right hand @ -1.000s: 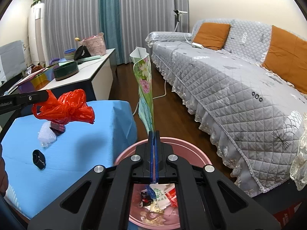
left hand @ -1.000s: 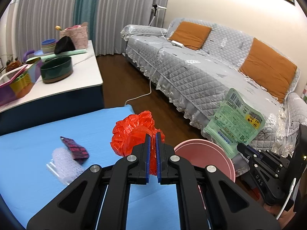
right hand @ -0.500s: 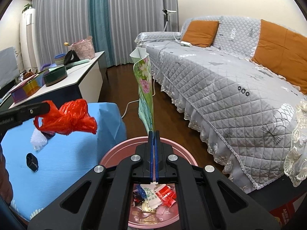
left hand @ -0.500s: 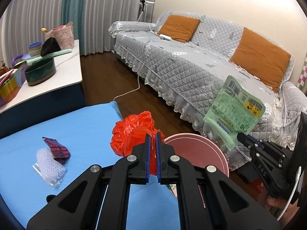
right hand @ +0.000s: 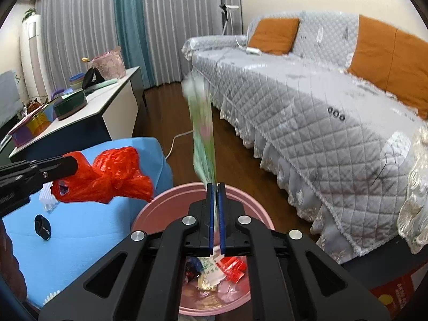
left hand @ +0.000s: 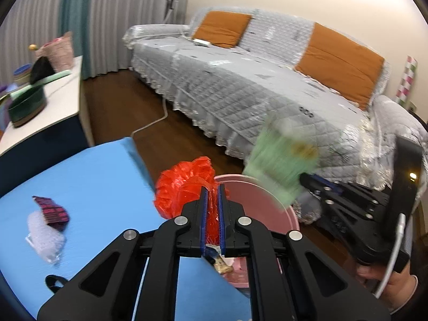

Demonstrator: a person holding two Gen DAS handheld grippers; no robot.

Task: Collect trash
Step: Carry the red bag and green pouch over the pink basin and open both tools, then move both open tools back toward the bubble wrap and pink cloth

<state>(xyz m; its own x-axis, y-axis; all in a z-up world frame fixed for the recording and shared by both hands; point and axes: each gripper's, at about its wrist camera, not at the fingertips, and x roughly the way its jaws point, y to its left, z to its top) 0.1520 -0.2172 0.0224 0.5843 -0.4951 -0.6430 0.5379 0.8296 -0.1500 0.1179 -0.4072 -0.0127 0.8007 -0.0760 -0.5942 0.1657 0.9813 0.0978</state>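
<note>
My left gripper is shut on a crumpled red plastic bag, held at the blue table's right edge beside the pink bin. It also shows in the right wrist view. My right gripper holds a green packet by its lower edge, directly over the pink bin; the jaws stand slightly parted and the packet is motion-blurred. The same packet shows in the left wrist view. The bin holds several wrappers.
On the blue table lie a dark red wrapper, a clear bubble-wrap piece and a small black object. A grey sofa stands right. A white side table with bowls stands behind.
Both grippers moved toward the bin. The red bag now hangs at the bin's rim. The green packet has dropped lower and is blurred, and the right jaws have parted a little.
</note>
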